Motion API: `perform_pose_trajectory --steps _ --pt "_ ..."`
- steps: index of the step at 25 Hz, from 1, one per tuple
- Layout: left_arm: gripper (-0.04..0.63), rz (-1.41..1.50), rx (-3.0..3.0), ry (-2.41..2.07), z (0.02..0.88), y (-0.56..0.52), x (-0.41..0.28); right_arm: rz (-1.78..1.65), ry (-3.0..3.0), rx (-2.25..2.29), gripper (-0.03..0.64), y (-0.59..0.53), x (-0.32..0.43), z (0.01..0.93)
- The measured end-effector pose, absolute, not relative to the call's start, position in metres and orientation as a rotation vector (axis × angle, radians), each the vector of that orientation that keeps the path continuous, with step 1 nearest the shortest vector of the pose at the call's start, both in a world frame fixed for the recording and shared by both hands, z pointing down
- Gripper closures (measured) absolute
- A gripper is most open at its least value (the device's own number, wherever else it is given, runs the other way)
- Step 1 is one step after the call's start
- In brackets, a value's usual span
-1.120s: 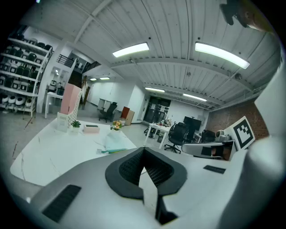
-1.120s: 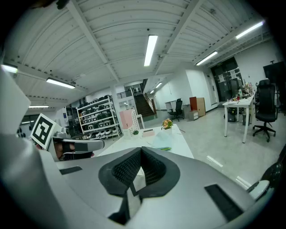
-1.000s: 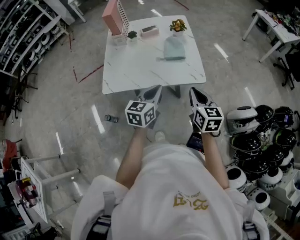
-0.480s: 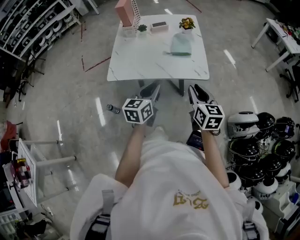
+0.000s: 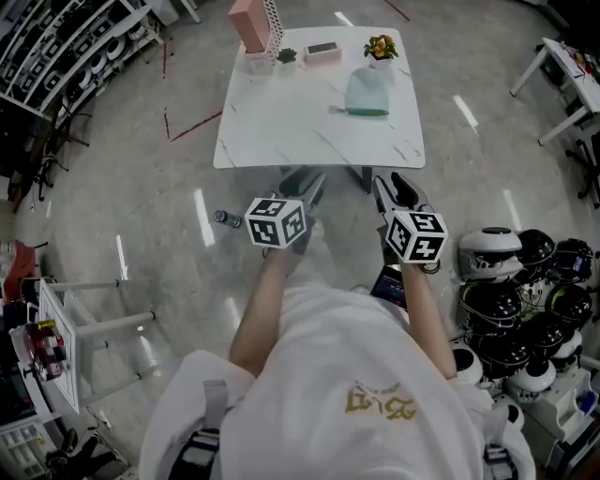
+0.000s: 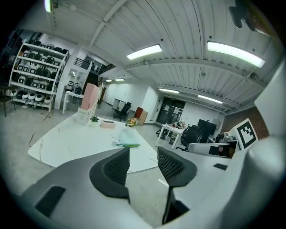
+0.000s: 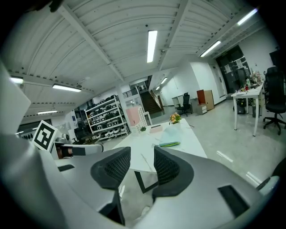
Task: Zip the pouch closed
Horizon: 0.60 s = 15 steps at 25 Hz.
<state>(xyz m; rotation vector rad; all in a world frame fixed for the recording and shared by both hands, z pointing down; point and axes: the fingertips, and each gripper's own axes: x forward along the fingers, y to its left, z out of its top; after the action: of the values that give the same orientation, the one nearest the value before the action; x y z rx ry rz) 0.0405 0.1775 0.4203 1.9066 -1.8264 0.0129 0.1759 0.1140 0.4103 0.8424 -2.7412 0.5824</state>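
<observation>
Mint-green pouch lies on the far right part of the white counter, near the little flowers. It looks like the zipping has not begun, so all the work is left. The left tongs and the right tongs have just opened wide, with nothing between them. They hang in front of the counter, well apart from the pouch. A pink box and a small plant stand at the back, out of the way.

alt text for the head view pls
Seen from above, a person in white holds a left hand-held gripper and a right hand-held gripper short of a white table; both pairs of jaws have just been opening, nothing between them. A pale green pouch lies on the table's far right.
</observation>
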Motion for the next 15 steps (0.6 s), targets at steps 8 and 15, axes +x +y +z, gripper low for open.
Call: perform_pose_trajectory --steps 8,15 --pt "0.399 0.101 1.93 -1.71 0.469 0.09 -0.031 0.614 -2.584 0.971 0.454 0.036 0.117 0.468" --pt "0.4 0.22 1.985 -1.552 0.498 0.001 -0.092 0.654 -2.448 1.072 0.46 -0.032 0.058 0.499"
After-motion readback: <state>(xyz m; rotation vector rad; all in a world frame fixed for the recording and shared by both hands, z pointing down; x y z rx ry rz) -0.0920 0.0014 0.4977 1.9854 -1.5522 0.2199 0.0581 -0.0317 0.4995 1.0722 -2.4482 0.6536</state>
